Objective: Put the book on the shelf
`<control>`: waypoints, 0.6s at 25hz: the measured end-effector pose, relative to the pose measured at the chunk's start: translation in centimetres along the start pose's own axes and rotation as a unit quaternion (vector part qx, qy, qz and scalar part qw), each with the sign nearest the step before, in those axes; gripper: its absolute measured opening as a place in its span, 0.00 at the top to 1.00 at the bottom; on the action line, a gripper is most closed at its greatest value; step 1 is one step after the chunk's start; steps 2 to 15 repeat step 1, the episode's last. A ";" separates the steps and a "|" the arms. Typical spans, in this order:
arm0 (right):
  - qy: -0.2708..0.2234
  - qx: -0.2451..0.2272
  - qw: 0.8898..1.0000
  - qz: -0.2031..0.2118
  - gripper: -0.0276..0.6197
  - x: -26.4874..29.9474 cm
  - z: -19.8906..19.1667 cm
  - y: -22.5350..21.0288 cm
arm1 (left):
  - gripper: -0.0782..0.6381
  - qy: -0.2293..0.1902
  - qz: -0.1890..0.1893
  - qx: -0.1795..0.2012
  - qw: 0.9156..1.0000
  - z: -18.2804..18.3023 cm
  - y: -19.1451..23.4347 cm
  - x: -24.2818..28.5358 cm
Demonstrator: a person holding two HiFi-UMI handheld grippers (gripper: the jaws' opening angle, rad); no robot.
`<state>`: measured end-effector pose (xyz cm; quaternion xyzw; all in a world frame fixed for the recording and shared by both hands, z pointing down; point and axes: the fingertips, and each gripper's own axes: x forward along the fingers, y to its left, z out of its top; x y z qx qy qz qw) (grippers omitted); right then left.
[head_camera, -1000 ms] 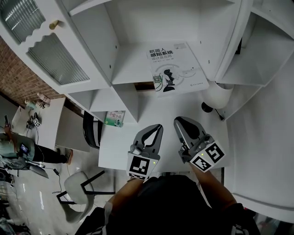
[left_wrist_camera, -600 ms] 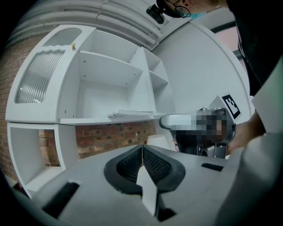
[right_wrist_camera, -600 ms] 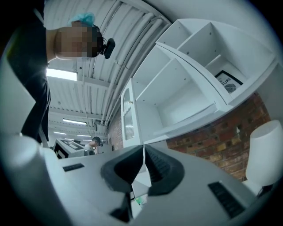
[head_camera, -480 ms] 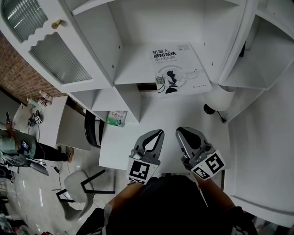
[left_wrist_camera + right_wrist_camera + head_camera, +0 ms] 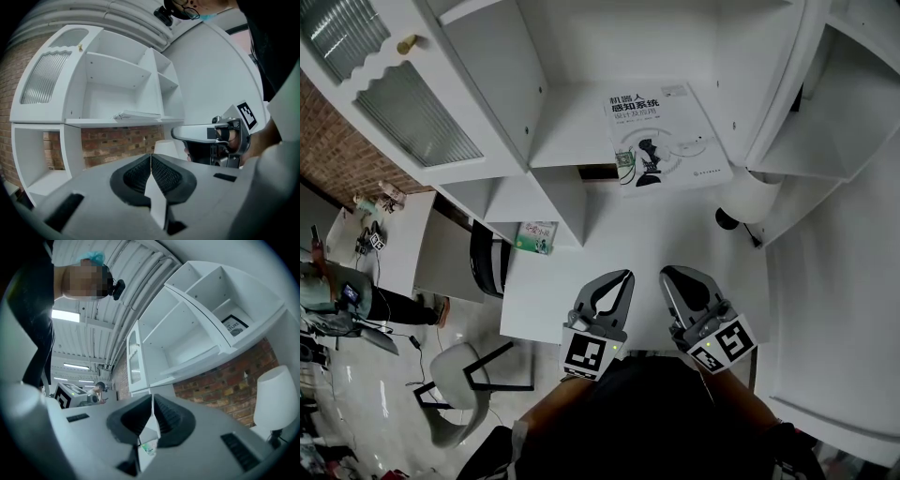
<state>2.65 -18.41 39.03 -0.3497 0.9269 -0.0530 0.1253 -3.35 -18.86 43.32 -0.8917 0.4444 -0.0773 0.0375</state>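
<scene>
Grippers sit side by side at the near edge of the white table [image 5: 619, 234], drawn in close to the person's body, with the marker cubes nearest the torso and the jaws pointing away toward the shelf [image 5: 572, 131]. The left gripper [image 5: 624, 277] leans slightly right and the right gripper [image 5: 668, 276] slightly left, so their tips angle toward each other without touching. In the left gripper view the two ribbed pads [image 5: 161, 174] meet along a thin line with nothing between them; the right gripper view shows the same, pads pressed together and empty. Both forearms in dark sleeves are bent and held tight to the body. The book [image 5: 666, 141] lies flat, cover up, on the far shelf board, its near right corner hanging a little over the front edge, well apart from both grippers. A white lamp [image 5: 748, 197] stands at the right of the table, just below the book's corner. To the left, a small green book [image 5: 534, 237] rests in a lower compartment, and a chair [image 5: 459, 380] stands on the floor beyond.
</scene>
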 end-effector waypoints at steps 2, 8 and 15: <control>0.001 0.000 1.000 -0.002 0.90 -0.1 -0.2 -0.1 | 0.87 0.001 -0.001 -0.001 1.000 -0.1 -0.1 0.1; 0.001 0.000 1.000 -0.002 0.90 -0.1 -0.2 -0.1 | 0.87 0.001 -0.001 -0.001 1.000 -0.1 -0.1 0.1; 0.001 0.000 1.000 -0.002 0.90 -0.1 -0.2 -0.1 | 0.87 0.001 -0.001 -0.001 1.000 -0.1 -0.1 0.1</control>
